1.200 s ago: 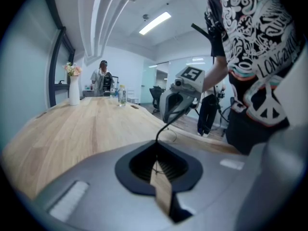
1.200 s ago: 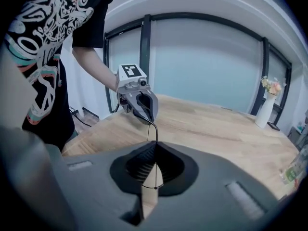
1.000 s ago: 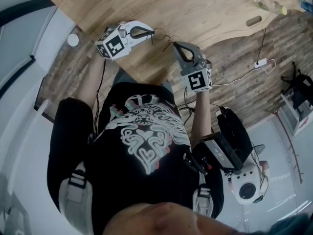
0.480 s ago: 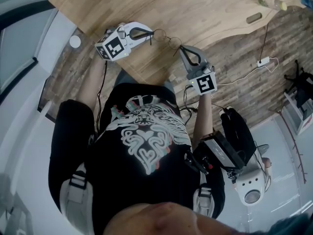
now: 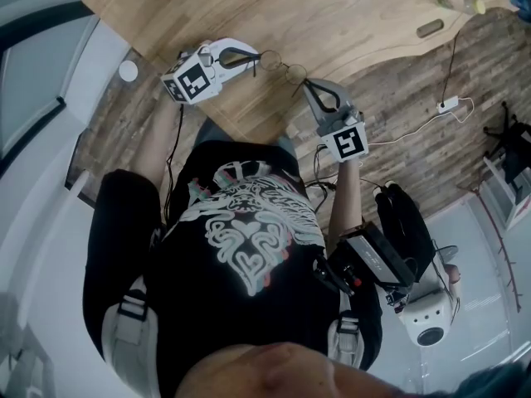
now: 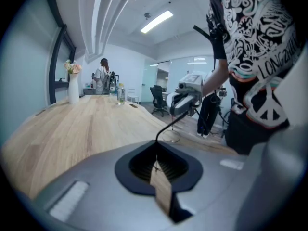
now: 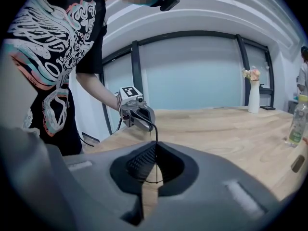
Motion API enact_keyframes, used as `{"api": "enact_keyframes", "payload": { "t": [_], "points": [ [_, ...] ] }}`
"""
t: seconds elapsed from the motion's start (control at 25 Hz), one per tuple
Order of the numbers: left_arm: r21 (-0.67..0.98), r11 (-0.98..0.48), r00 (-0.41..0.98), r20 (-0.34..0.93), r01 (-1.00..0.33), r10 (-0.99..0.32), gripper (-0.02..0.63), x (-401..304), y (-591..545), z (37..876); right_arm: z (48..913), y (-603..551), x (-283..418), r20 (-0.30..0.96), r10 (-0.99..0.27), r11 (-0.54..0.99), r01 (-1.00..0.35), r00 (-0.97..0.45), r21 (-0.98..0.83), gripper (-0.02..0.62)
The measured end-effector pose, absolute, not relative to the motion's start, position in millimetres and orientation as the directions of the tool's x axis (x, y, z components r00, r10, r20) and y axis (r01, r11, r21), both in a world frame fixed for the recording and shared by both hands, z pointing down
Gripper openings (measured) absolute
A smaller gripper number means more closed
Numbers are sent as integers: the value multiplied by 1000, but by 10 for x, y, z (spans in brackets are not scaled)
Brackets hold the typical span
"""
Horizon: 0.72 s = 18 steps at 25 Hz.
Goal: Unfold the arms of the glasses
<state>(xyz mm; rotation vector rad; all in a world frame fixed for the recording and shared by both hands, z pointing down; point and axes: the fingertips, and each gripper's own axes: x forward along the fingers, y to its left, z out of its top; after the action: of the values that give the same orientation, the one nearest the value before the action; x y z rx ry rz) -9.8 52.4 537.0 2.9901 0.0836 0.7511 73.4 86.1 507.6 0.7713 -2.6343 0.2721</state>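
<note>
While both grippers pinch them, the thin black wire-framed glasses [image 5: 280, 63] with round lenses stretch between the two tools over the pale wooden table [image 5: 357, 15], near its edge. The left gripper [image 5: 253, 59] is clamped on one slender arm, and the right gripper [image 5: 308, 84] on the other.

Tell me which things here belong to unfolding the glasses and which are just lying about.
In the job:
glasses, one arm pinched in each gripper
left gripper, shut on one arm
right gripper, shut on the other arm

Just lying about:
vase of flowers
bottle
white plug and cable on the floor
</note>
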Motion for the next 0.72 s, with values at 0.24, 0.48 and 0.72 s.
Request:
{"api": "enact_keyframes", "payload": {
  "t": [0.24, 0.48, 0.72],
  "points": [
    [71, -997, 878, 475, 26, 57, -8, -105, 513, 5362, 5043, 852, 720, 394, -473, 834, -544, -788, -88, 0],
    [72, -997, 878, 475, 23, 54, -8, -99, 526, 5352, 5043, 848, 737, 400, -468, 838, -539, -788, -80, 0],
    [70, -997, 875, 480, 29, 59, -8, -101, 530, 5356, 5074, 855, 739, 415, -466, 832, -546, -782, -94, 0]
  ]
}}
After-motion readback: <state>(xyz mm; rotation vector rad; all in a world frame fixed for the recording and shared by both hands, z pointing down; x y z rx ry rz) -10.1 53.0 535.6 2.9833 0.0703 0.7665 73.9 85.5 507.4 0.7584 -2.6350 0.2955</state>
